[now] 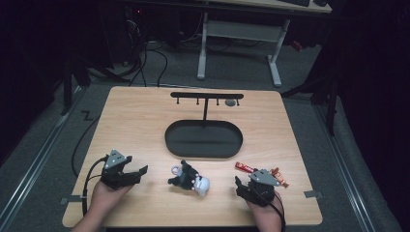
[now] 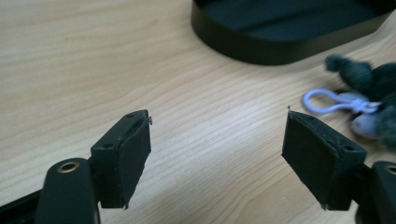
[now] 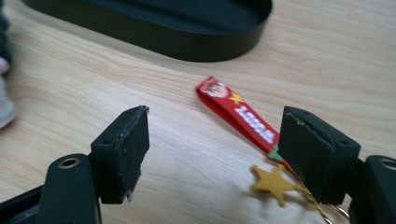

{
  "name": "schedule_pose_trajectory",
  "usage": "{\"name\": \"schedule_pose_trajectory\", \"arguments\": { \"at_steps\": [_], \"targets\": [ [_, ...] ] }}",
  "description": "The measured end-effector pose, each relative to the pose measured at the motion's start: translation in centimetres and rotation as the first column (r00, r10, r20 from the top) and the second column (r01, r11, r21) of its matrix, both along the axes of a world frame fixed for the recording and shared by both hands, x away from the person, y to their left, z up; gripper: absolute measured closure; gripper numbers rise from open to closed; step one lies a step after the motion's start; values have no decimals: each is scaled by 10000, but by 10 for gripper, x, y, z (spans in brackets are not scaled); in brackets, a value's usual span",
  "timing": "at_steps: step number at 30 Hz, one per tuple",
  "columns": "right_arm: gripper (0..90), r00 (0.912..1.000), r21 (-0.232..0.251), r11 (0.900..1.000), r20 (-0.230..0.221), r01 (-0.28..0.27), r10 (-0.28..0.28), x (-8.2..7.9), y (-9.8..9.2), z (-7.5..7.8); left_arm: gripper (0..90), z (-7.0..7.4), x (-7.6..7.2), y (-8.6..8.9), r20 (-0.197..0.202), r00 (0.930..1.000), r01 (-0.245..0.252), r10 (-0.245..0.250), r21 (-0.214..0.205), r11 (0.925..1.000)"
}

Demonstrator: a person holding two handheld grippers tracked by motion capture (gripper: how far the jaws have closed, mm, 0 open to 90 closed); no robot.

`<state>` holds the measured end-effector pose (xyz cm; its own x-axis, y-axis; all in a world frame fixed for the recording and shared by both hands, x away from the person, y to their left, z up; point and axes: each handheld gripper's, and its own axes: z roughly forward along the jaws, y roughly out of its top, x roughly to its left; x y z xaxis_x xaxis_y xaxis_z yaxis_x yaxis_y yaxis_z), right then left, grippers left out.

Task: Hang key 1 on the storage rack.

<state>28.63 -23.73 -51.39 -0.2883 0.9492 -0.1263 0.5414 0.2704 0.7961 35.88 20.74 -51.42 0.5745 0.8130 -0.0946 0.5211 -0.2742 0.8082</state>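
A dark grey and white plush keychain (image 1: 189, 180) with a lilac clip (image 2: 327, 100) lies on the wooden table between my two grippers. A red strap keychain (image 3: 238, 114) with a gold star charm (image 3: 273, 183) lies just in front of my right gripper (image 3: 215, 140), partly behind its right-hand jaw. That gripper (image 1: 241, 186) is open with nothing between its pads. My left gripper (image 1: 138, 167) rests at the near left of the table. It (image 2: 219, 140) is open over bare wood, and the plush (image 2: 373, 79) sits off to its right.
A black oval tray (image 1: 169, 140) sits mid-table, with a black T-shaped hook rack (image 1: 207, 95) rising behind it. A small grey item (image 1: 231, 102) hangs near the rack's right end. The tray's wall (image 2: 261, 46) stands beyond both grippers (image 3: 187, 42). Desk legs and cables stand past the far edge.
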Motion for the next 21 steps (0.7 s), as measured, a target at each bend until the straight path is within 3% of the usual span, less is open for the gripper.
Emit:
{"name": "schedule_pose_trajectory", "arguments": {
  "at_steps": [6, 12, 15, 16, 21],
  "targets": [
    [233, 9986, -66, 9986, -5, -526, 526, 2, 6, -4, 249, 0, 0, -3, 255, 9997, -42, 39, 103, 9999],
    [238, 9968, 239, 9970, -289, -737, 744, 3, 3, -8, 249, -5, 1, -6, 143, 9999, 33, -39, 391, 9992],
    [232, 9968, 286, 9965, -143, -781, 785, 3, 3, -9, 254, -5, 0, -7, 125, 9999, 106, -111, 465, 9989],
    [241, 9964, 358, 9966, -392, -736, 750, 4, 4, -10, 256, -5, -1, -8, 144, 9997, 184, -190, 457, 9988],
    [251, 9947, 184, 9958, -479, -901, 909, 4, 6, -11, 265, -3, -6, -12, 328, 9986, 405, -421, 464, 9981]
  ]
}}
